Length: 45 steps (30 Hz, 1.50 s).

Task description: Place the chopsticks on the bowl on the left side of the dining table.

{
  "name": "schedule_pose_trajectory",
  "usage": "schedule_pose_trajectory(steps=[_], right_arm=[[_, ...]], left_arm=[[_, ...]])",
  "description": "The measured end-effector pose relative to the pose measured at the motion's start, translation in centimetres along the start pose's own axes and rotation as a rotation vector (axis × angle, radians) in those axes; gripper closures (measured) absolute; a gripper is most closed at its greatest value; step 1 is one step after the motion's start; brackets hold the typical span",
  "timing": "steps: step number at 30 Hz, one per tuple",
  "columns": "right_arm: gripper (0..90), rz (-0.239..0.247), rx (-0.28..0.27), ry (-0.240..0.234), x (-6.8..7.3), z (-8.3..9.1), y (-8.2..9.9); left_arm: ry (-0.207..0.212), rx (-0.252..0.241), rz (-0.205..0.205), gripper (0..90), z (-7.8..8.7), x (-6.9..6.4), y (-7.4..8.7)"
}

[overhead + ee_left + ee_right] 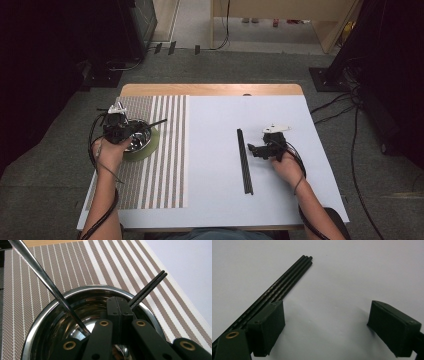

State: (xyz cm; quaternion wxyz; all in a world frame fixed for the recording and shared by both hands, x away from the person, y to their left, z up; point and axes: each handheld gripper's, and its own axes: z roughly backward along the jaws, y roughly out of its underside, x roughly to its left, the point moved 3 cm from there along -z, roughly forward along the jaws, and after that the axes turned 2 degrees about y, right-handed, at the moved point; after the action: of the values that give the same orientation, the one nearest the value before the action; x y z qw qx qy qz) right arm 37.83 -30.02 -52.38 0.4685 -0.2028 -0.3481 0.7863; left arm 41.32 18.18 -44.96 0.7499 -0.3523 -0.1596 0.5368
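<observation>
The left gripper (119,312) has its jaws pressed together on a pair of thin black chopsticks (147,288) over the steel bowl (45,315), a light, stiff, slick load that seems likely to pivot or slip unless pinched near its middle. Farther across the white table (210,150), the right gripper (325,326) hangs wide open and empty just beside the remaining chopsticks (284,280). They lie flat, touching side by side, long and glossy black.
</observation>
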Motion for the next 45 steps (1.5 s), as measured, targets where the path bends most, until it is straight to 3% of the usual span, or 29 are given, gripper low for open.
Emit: schedule_pose_trajectory(steps=[33,45], right_arm=[[13.6,0.001,0.0,0.0,0.0,0.0,0.0],[13.6,0.0,0.0,0.0,0.0,0.0,0.0]], left_arm=[[0.02,0.03,-0.021,90.0,0.9,-0.8,0.8],[0.058,-0.024,-0.052,59.9,1.8,-2.5,-0.3]])
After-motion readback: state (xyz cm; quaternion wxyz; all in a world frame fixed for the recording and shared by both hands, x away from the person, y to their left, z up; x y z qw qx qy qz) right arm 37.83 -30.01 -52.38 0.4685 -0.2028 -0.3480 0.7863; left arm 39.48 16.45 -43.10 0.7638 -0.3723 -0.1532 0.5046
